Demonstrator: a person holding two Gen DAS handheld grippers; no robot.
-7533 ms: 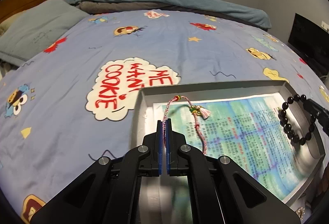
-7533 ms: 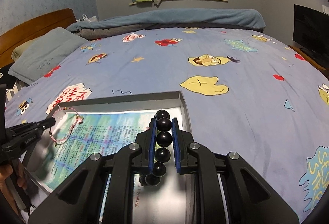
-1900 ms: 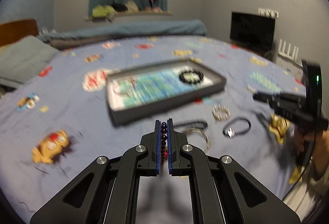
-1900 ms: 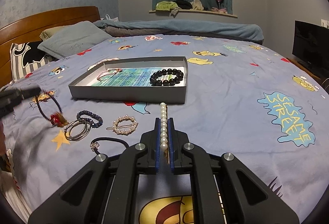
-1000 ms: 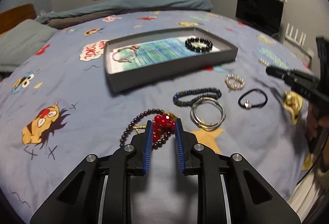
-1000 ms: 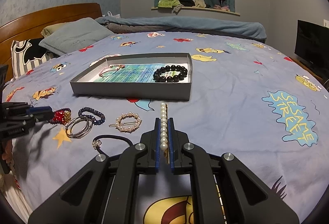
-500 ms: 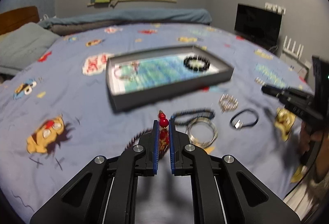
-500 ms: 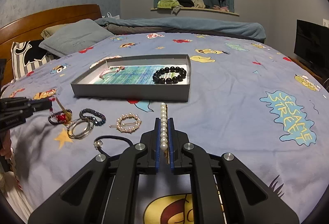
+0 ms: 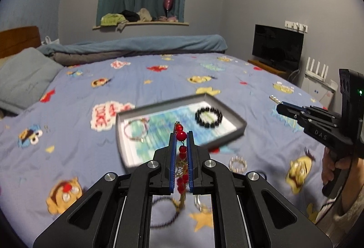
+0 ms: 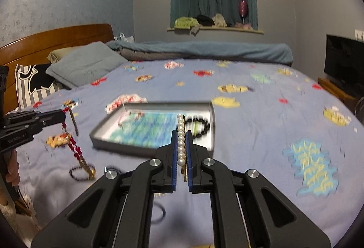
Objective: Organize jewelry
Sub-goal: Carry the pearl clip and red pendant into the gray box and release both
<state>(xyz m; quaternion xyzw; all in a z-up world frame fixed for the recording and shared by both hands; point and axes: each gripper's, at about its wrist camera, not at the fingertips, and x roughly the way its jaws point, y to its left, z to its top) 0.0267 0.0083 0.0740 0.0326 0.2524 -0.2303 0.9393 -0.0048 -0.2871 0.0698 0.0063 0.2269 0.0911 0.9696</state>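
My left gripper (image 9: 181, 137) is shut on a red bead bracelet (image 9: 181, 137) with a gold tassel, lifted above the bedspread; its dark bead loop (image 10: 78, 172) dangles below. That gripper shows at the left of the right wrist view (image 10: 62, 115). My right gripper (image 10: 181, 134) is shut on a pearl hair clip (image 10: 180, 141), raised in front of the grey tray (image 10: 212, 125). The tray (image 9: 241, 126) holds a black bead bracelet (image 9: 208, 116) and a pink cord bracelet (image 9: 136, 131). In the left wrist view my right gripper (image 9: 278, 105) sits at the far right.
On the blue cartoon bedspread near me lie a pearl ring clip (image 9: 238, 164), silver bangles (image 9: 200, 203) and a black hair tie (image 10: 159, 211). Pillows (image 10: 84, 66) and a wooden headboard (image 10: 56, 36) stand at left, a TV (image 9: 277, 48) at right. A hand (image 9: 333, 166) grips the right tool.
Both grippers have risen with their pieces. The red bead bracelet has come off the bedspread and hangs from the left gripper. The tray looks lower and farther in both views.
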